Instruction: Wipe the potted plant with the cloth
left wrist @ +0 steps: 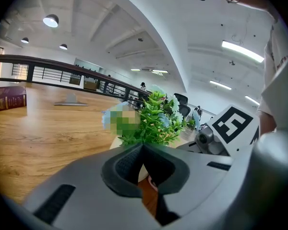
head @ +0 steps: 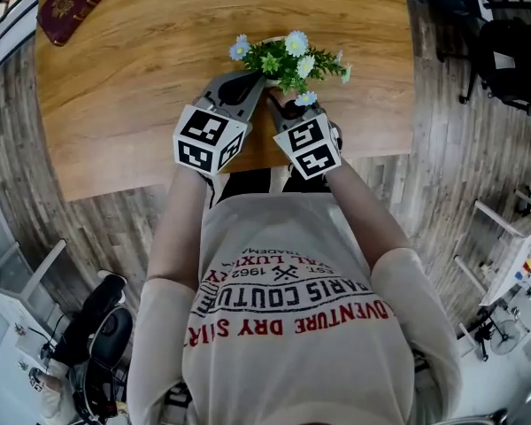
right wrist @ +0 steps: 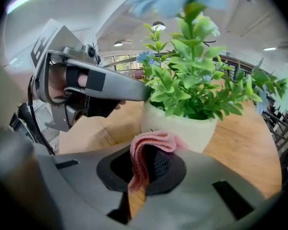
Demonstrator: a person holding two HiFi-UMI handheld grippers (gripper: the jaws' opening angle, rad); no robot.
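The potted plant (head: 288, 60), green sprigs with blue and white flowers in a cream pot (right wrist: 182, 126), stands near the front edge of the wooden table (head: 133, 96). My left gripper (head: 258, 80) is shut, its tips (right wrist: 144, 94) against the pot's left rim with nothing between them. In the left gripper view the leaves (left wrist: 156, 121) rise just past its closed jaws (left wrist: 143, 146). My right gripper (right wrist: 146, 150) is shut on a pink cloth (right wrist: 146, 152). The folded cloth sticks out of the jaws just in front of the pot's side. In the head view this gripper (head: 288, 109) sits at the pot's near side.
A dark red book (head: 75, 3) lies at the table's far left corner, seen also in the left gripper view (left wrist: 7, 98). The table's front edge runs just under both grippers. A black office chair (head: 102, 326) stands on the floor to the left.
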